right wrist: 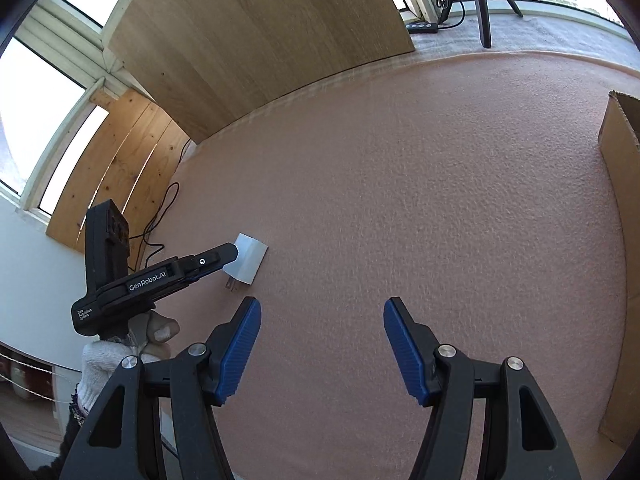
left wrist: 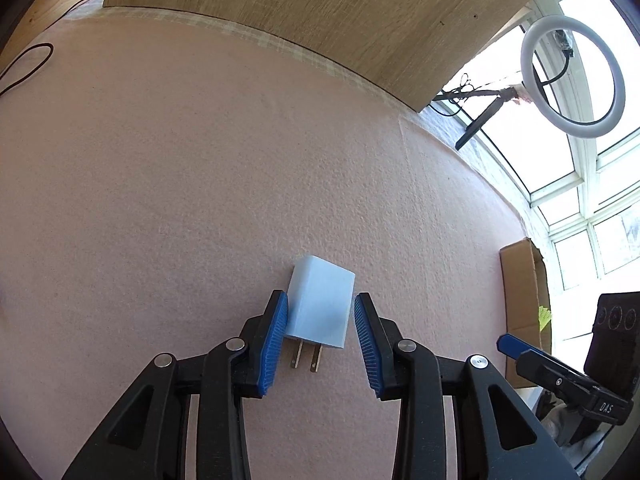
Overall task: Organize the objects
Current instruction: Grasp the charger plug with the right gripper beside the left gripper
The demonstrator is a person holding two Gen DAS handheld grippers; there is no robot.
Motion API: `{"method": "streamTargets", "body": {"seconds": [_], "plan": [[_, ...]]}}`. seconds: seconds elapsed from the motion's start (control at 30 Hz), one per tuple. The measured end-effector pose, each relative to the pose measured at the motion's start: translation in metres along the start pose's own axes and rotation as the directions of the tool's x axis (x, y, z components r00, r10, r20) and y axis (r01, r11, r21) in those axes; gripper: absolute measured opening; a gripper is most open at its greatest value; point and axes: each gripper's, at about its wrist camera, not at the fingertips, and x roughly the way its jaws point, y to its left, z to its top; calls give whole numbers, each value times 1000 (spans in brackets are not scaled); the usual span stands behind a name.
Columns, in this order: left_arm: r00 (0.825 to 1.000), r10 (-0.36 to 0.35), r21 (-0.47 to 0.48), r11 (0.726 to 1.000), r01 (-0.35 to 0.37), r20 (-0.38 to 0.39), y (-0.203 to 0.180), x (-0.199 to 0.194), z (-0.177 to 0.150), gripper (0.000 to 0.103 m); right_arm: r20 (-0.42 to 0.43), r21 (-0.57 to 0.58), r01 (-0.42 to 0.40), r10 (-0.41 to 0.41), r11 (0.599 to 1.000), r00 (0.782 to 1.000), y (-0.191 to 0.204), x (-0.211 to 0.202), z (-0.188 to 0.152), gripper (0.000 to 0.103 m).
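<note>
While the left tongs stood over the pink bench, their blue pads sat partly apart on either side of a white charger. The left pad touched its edge and the right pad stood just clear, so nothing was gripped. That charger lay flat on the bench, its two prongs pointing back toward the tongs. The right tongs hung wide open and empty over bare felt, well apart from the charger. Farther back, a wooden board leaned along the bench's far edge, beside a ring light.
</note>
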Motion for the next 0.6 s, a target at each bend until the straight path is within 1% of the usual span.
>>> {"method": "streamTargets", "body": {"seconds": [0.1, 0.2, 0.33, 0.43, 0.47, 0.5, 0.6], "plan": [[1000, 13, 30, 999, -13, -5, -8, 2, -7, 37, -14, -8, -22, 22, 1000, 1000, 7, 11, 9, 60], [998, 63, 85, 994, -62, -12, -20, 6, -10, 37, -38, -29, -27, 26, 999, 999, 15, 26, 18, 60], [993, 113, 153, 982, -109, -18, -32, 9, -15, 39, -108, -38, -79, 75, 996, 991, 25, 50, 29, 60], [993, 115, 159, 981, -110, -23, -35, 10, -16, 41, -150, -48, -98, 89, 994, 985, 34, 70, 35, 60], [993, 115, 160, 981, -110, -24, -35, 11, -16, 42, -164, -45, -104, 96, 994, 982, 36, 77, 37, 58], [993, 115, 162, 981, -109, -25, -36, 12, -16, 42, -177, -39, -112, 104, 993, 979, 37, 83, 39, 54], [993, 111, 173, 980, -103, -38, -35, 13, -16, 46, -211, -30, -119, 110, 992, 971, 42, 99, 43, 48]]}}
